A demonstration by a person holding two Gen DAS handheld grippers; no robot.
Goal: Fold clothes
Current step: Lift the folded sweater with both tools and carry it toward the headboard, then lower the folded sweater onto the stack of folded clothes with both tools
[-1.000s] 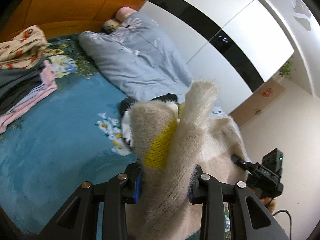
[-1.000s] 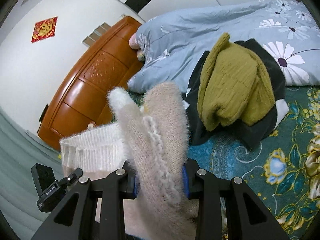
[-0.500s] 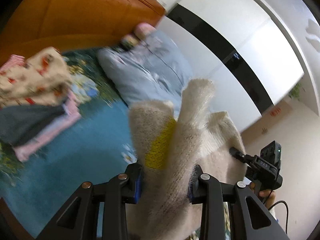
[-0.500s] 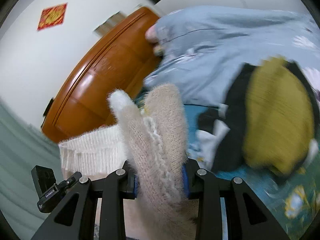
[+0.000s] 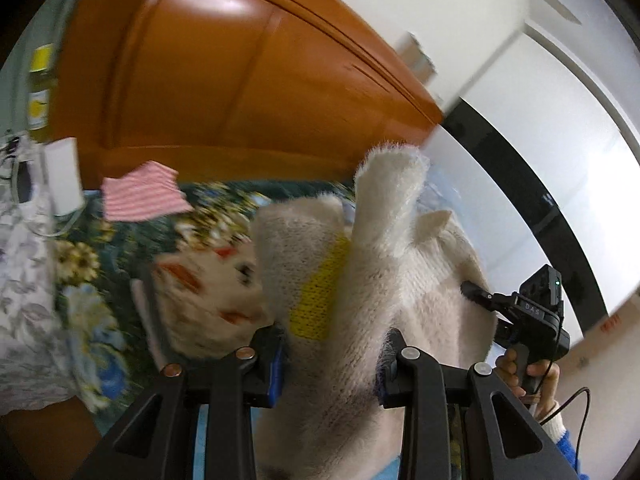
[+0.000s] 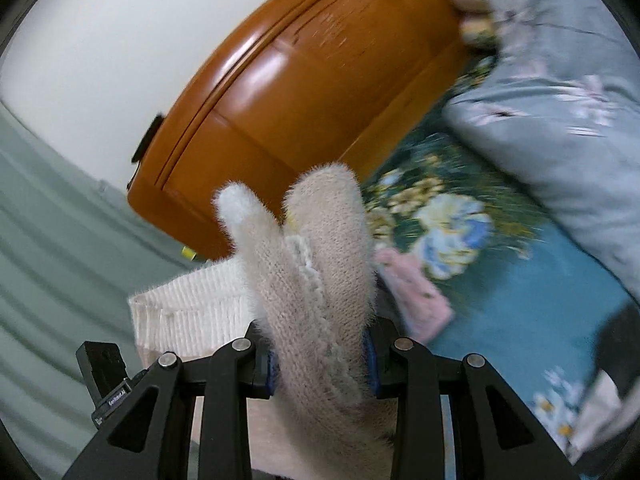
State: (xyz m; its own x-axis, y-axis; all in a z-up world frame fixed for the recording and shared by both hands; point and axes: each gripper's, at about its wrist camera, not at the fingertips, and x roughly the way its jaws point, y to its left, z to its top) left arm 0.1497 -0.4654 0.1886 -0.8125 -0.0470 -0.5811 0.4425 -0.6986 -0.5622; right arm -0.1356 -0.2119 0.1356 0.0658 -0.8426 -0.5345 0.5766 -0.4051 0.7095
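A fuzzy cream knit sweater [image 5: 372,280] with a yellow patch is held in the air between both grippers. My left gripper [image 5: 330,368] is shut on one bunched part of it. My right gripper [image 6: 320,360] is shut on another bunched part [image 6: 316,280], with the ribbed hem hanging to its left. The right gripper also shows in the left wrist view [image 5: 532,320], beyond the sweater. A stack of folded clothes [image 5: 200,292] lies on the bed below and ahead of the sweater, with a cream patterned piece on top.
The blue floral bedspread [image 6: 500,300] lies under the clothes. An orange wooden headboard [image 5: 240,80] stands ahead. A grey floral quilt [image 6: 560,120] is heaped at the right. A red striped garment [image 5: 140,196] lies near the headboard. A pink folded piece [image 6: 416,288] lies on the bedspread.
Both grippers have swung left with the sweater, from facing the quilt and the olive sweater to facing the headboard and the folded stack. Both grips are unchanged.
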